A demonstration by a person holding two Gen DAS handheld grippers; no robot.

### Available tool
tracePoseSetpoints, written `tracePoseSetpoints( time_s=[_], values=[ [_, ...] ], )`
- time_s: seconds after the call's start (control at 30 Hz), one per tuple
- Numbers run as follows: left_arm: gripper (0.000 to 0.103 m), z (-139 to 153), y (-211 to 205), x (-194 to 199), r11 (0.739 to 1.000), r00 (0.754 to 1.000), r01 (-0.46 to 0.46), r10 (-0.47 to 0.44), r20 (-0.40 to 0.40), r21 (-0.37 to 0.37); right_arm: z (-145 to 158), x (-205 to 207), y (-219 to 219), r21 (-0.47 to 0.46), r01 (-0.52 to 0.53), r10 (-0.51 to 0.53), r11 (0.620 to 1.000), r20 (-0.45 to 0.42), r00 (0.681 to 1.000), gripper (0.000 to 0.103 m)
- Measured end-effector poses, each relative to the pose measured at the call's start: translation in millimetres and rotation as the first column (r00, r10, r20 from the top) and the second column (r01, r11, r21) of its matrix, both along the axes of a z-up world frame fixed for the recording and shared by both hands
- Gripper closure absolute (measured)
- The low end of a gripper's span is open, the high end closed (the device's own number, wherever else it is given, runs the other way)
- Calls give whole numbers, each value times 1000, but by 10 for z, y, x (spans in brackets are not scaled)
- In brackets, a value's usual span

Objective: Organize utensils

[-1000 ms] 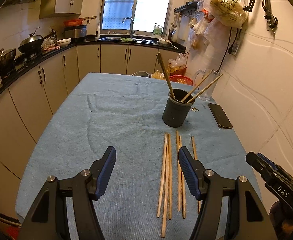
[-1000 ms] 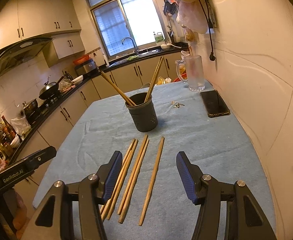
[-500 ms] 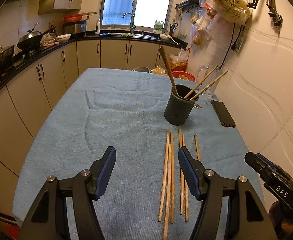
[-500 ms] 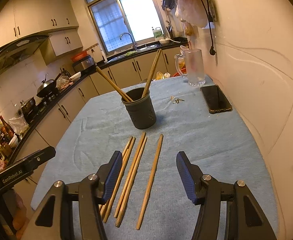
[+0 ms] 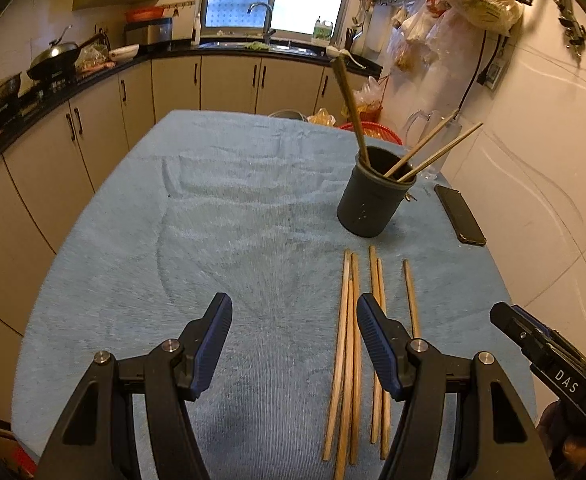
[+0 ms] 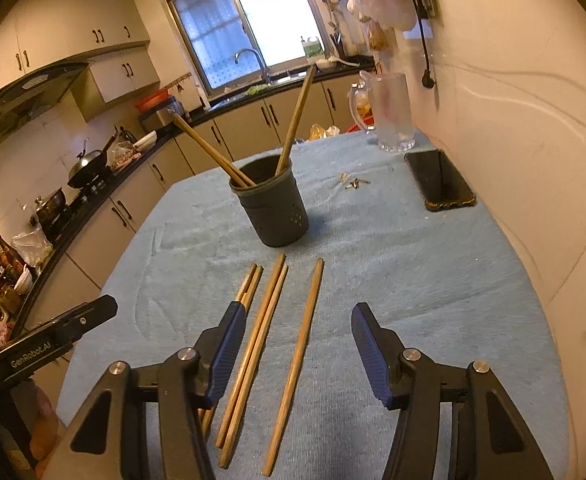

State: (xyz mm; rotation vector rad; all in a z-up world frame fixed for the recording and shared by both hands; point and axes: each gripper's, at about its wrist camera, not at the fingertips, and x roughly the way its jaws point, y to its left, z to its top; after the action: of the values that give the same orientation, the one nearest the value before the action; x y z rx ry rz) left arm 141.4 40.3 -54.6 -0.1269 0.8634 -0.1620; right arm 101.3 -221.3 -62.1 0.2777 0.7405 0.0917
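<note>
Several wooden chopsticks (image 5: 351,352) lie side by side on the blue towel (image 5: 221,240), just in front of a dark round holder (image 5: 369,204) that has a few chopsticks standing in it. My left gripper (image 5: 293,344) is open and empty above the towel, left of the loose chopsticks. In the right wrist view the loose chopsticks (image 6: 269,320) and a lone one (image 6: 299,356) lie between the fingers of my right gripper (image 6: 297,344), which is open and empty. The holder (image 6: 273,204) stands beyond them.
A black phone (image 6: 439,180) lies at the right near the wall, with a glass pitcher (image 6: 389,112) behind it and small keys (image 6: 353,182) on the towel. Kitchen counters with pots run along the left (image 5: 33,80). The other gripper shows at the right edge (image 5: 553,368).
Both grippers have moved forward and slightly lower toward the loose chopsticks and holder. Both stay open. Nothing on the table has moved.
</note>
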Motion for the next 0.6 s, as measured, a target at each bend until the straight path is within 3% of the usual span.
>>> tracePoseSetpoints(
  time_s=[0.13,0.43,0.6],
  values=[
    [37,-147,40,199,999,998,8,-10,-68,-38,-122,176,11,13,-27,28,1000,-49,998,51],
    [38,-369,-169,612,997,987,72,-73,-143,-8,-513,642,37,52,-65,73,997,-174,982,65],
    [38,-467,-374,934,991,971,136,-135,-196,-6,-640,960,86,22,-79,82,997,-228,970,68]
  ],
)
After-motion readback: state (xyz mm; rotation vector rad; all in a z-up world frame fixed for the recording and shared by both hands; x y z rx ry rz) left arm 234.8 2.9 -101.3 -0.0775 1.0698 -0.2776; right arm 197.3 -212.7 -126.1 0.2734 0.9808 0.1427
